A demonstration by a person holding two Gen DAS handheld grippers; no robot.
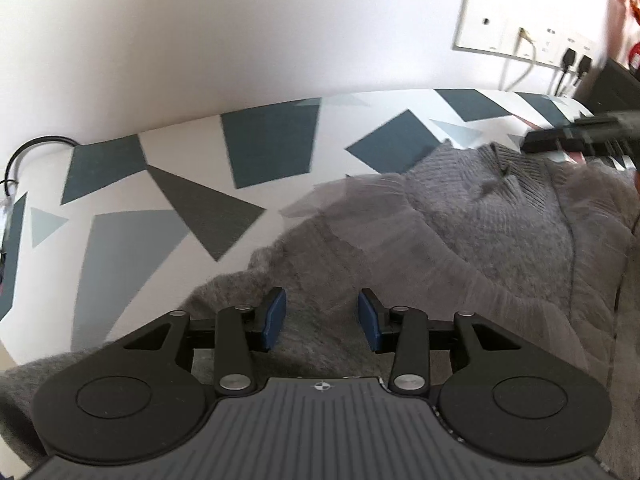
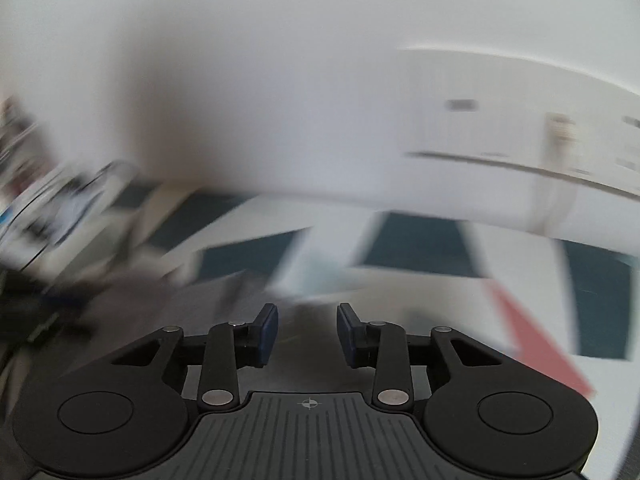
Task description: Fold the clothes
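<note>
A grey fuzzy knit sweater [image 1: 460,232] lies on a cloth with grey and blue geometric patches [image 1: 192,184]. My left gripper [image 1: 322,316] is open and empty, its blue pads just above the sweater's near edge. The right gripper shows blurred at the far right of the left wrist view [image 1: 580,136], above the sweater's far part. In the right wrist view my right gripper [image 2: 307,334] is open and empty; the view is motion-blurred, with grey fabric [image 2: 168,304] dimly below and the patterned cloth [image 2: 420,248] ahead.
A white wall rises behind the surface. A socket panel [image 1: 520,28] with plugs and cables is on the wall at the upper right. A black cable [image 1: 36,148] loops at the left edge. Blurred clutter [image 2: 60,208] sits at the left of the right wrist view.
</note>
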